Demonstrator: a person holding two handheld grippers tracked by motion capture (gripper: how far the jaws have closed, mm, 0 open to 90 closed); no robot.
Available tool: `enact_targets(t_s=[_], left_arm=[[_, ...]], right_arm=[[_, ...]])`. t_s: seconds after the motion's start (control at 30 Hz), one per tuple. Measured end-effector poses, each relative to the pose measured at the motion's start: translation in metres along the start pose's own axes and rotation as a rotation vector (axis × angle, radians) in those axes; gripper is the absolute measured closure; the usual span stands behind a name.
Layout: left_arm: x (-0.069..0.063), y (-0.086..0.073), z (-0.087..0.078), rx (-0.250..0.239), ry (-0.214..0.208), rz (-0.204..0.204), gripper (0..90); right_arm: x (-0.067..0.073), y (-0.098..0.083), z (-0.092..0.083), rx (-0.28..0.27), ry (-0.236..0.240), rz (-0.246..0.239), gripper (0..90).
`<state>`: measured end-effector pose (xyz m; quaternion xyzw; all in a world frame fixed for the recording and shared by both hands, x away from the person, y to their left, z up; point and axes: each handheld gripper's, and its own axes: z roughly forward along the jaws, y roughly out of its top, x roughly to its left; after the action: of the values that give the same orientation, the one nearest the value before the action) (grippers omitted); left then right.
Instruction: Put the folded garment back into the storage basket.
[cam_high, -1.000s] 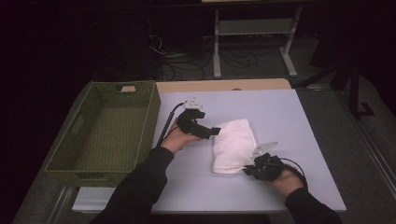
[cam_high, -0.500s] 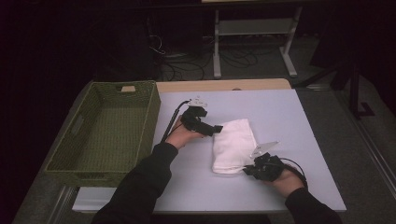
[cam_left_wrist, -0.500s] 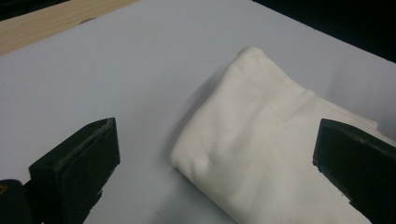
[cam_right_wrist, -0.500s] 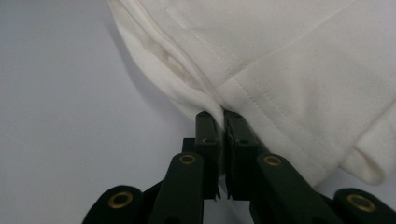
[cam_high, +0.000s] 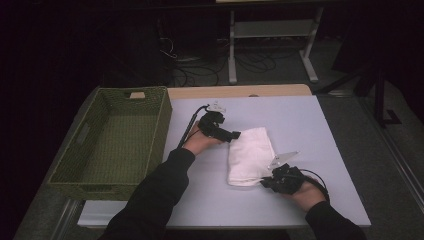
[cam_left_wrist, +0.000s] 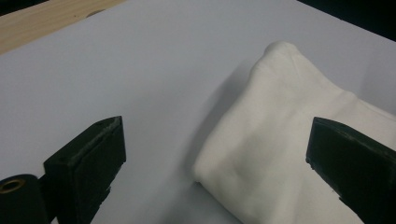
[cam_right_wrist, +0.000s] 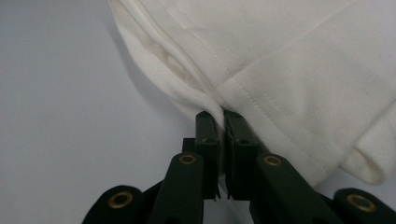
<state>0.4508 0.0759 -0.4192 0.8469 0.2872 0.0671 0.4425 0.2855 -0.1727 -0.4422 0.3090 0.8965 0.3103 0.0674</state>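
**Right fingers pinch the cloth, left fingers wide at its far end**

My right fingers (cam_right_wrist: 223, 122) are squeezed together on the near edge of the cloth (cam_high: 250, 155), with a fold of hem caught between the pads. In the right gripper view the stitched seam runs away from the tips and the layered folds show along the cloth's side. From above, my right hand (cam_high: 300, 187) sits low on the counter (cam_high: 320, 125) at the cloth's near right corner.

Farther off, my left fingers (cam_left_wrist: 215, 158) stand wide apart and hold nothing; they have just been closing a little. In the left gripper view the cloth's far corner lies between them, nearer one pad, with neither pad touching it and bare counter by the other.

The high view adds what the close ones lack: the folded cloth lies mid-counter between my hands, with the green basket (cam_high: 107, 145) to the left of my left hand (cam_high: 202, 142).
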Motion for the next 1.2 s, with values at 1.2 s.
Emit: enact_targets(t_s=[1.2], left_arm=[[0.008, -0.017, 0.028, 0.121, -0.016, -0.044, 40.1]], right_arm=[[0.000, 0.000, 0.000, 0.002, 0.004, 0.002, 83.9]])
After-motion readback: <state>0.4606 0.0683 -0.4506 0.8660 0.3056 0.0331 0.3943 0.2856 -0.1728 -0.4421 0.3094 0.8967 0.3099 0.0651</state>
